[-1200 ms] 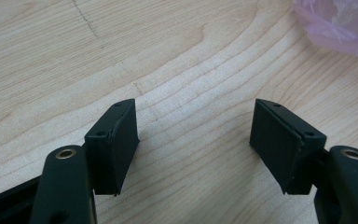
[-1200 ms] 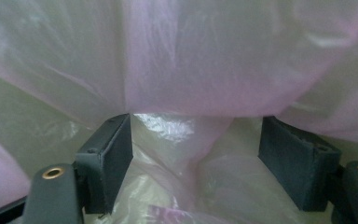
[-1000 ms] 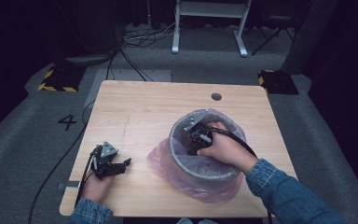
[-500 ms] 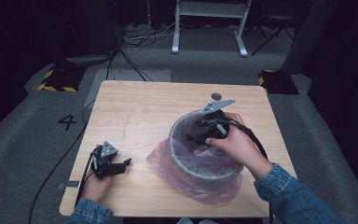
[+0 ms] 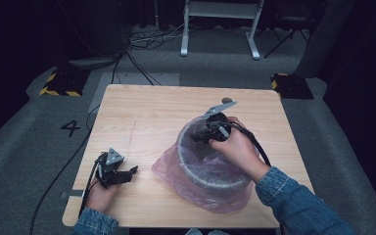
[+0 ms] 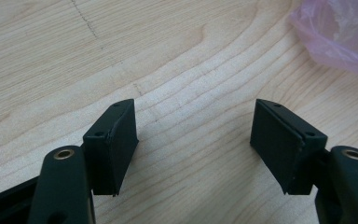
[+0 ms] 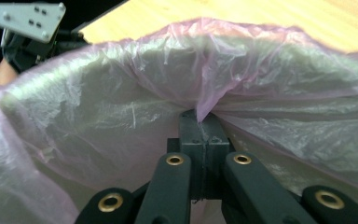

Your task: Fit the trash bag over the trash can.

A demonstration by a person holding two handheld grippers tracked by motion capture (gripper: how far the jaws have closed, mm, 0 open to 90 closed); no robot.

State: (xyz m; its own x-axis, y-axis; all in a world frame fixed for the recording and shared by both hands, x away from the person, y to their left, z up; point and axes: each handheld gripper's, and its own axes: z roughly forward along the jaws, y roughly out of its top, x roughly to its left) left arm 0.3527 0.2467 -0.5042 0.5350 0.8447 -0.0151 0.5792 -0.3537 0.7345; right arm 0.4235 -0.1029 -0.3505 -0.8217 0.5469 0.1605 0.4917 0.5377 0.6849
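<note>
A grey round bin (image 5: 215, 180) lined with a thin pink plastic bag (image 5: 172, 172) stands on the right half of the wooden table (image 5: 147, 112). My right gripper (image 5: 199, 140) reaches in over the bin's far rim. Its jaws have just been closing and now pinch a fold of the pink bag (image 7: 121, 107), as the right gripper (image 7: 203, 122) view shows. My left gripper (image 5: 130, 172) rests near the front left edge of the table. In its own view the left gripper (image 6: 193, 135) is open over bare wood, with an edge of the bag (image 6: 340, 32) farther off.
The bag spills out around the bin's base toward the table's front. A small round hole (image 5: 227, 100) sits near the table's far edge. On the floor beyond are cables (image 5: 137, 54), a white stand (image 5: 220, 12) and two yellow-and-black blocks (image 5: 58, 84).
My right hand has risen from deeper inside the bin to its far rim, lifting the bag's film with it. The left hand has stayed where it was.
</note>
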